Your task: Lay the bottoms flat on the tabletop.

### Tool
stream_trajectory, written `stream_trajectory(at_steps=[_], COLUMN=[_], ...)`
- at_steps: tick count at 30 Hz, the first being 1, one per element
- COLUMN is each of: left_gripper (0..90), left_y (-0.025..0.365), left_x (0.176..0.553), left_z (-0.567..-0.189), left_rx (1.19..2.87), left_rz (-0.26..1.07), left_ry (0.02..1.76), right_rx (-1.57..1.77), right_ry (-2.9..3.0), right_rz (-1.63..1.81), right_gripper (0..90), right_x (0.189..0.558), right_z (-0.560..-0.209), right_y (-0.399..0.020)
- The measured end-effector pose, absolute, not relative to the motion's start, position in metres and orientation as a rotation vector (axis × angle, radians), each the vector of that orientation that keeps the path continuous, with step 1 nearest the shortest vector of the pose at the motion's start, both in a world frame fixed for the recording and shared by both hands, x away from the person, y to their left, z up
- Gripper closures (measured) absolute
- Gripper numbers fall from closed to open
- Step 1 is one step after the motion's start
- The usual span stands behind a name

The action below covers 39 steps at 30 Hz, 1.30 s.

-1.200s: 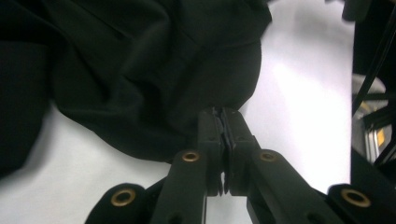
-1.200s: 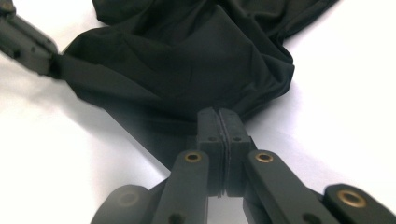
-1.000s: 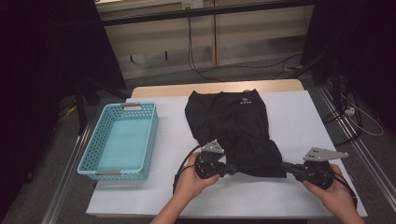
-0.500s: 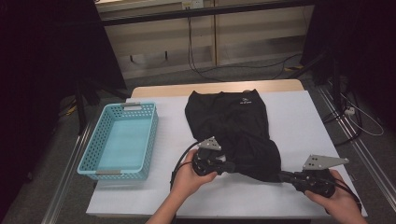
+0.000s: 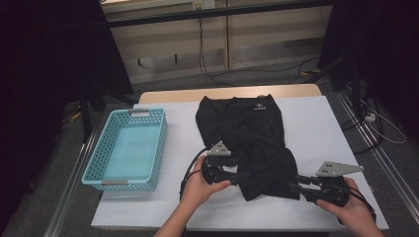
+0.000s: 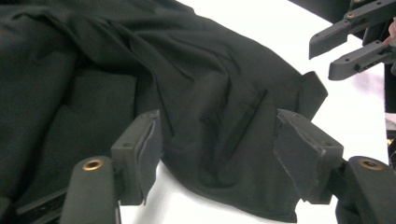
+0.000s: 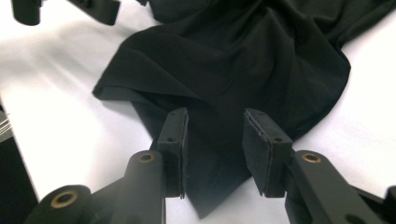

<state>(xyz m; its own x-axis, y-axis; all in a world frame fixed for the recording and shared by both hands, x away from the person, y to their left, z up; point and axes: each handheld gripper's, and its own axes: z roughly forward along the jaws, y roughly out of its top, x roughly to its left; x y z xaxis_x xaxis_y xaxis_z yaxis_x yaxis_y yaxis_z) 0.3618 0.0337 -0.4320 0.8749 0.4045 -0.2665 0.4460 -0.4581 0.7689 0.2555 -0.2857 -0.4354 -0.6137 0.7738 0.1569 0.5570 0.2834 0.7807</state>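
Work in hand: a black shirt (image 5: 247, 143) is being folded or arranged flat on the white tabletop (image 5: 316, 123).

Shirt position: it is laid lengthwise along the middle of the tabletop, collar end at the far side, with a small pale logo seen near the collar. The near end is bunched and rumpled, its hem lying close to the front edge.

Left tool (image 5: 236, 176): it is held at the shirt's near left edge. Its jaws have just been opening and are released; in the left gripper view (image 6: 217, 154) the fabric is seen lying loose between the pads, pressed by neither.

Right tool (image 5: 295, 183): it is held at the shirt's near right corner. Its jaws have just been opening too; in the right gripper view (image 7: 215, 149) a fold of cloth is seen under the gap between the pads, apparently not pinched.

Basket (image 5: 111, 163): a light-blue slotted basket is set on the left part of the tabletop, well apart from the shirt, with nothing seen inside.

Done so far, as judged: the sides appear tucked in, so the shirt is narrowed to a long strip, and the near end has been let go.

Left to do, as judged: the bunched near end is not yet smoothed or folded square, and the shirt is not yet placed in the basket, if that is where it belongs.
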Motion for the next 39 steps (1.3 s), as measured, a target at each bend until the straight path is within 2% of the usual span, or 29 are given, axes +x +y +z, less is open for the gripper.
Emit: stream_trajectory(at_steps=[9,15,16,18,20,31,38,39], left_gripper=[30.9,30.2,30.1,30.1,30.1,30.1,30.0,29.8], left_y=[0.032,0.033,0.034,0.033,0.033,0.035,0.037,0.036], left_x=[0.364,0.365,0.365,0.365,0.365,0.365,0.365,0.365], left_z=[-0.439,-0.440,-0.440,-0.440,-0.440,-0.439,-0.438,-0.438], left_rx=[2.119,2.118,2.122,2.124,2.129,2.129,2.131,2.124], left_rz=[-0.059,-0.064,-0.063,-0.063,-0.063,-0.054,-0.051,-0.053], left_ry=[0.636,0.643,0.643,0.642,0.641,0.645,0.643,0.647], right_rx=[1.260,1.165,1.160,1.148,1.141,1.005,1.025,1.041], right_ry=[2.277,2.378,2.379,2.401,2.429,2.525,2.450,2.426], right_rz=[1.201,1.162,1.157,1.170,1.187,1.234,1.275,1.274], right_gripper=[66.4,69.7,71.7,86.7,90.0,89.7,69.2,69.2], right_x=[0.275,0.278,0.278,0.277,0.276,0.246,0.248,0.250], right_z=[-0.447,-0.459,-0.459,-0.459,-0.458,-0.445,-0.439,-0.439], right_y=[-0.268,-0.248,-0.247,-0.247,-0.247,-0.236,-0.236,-0.238])
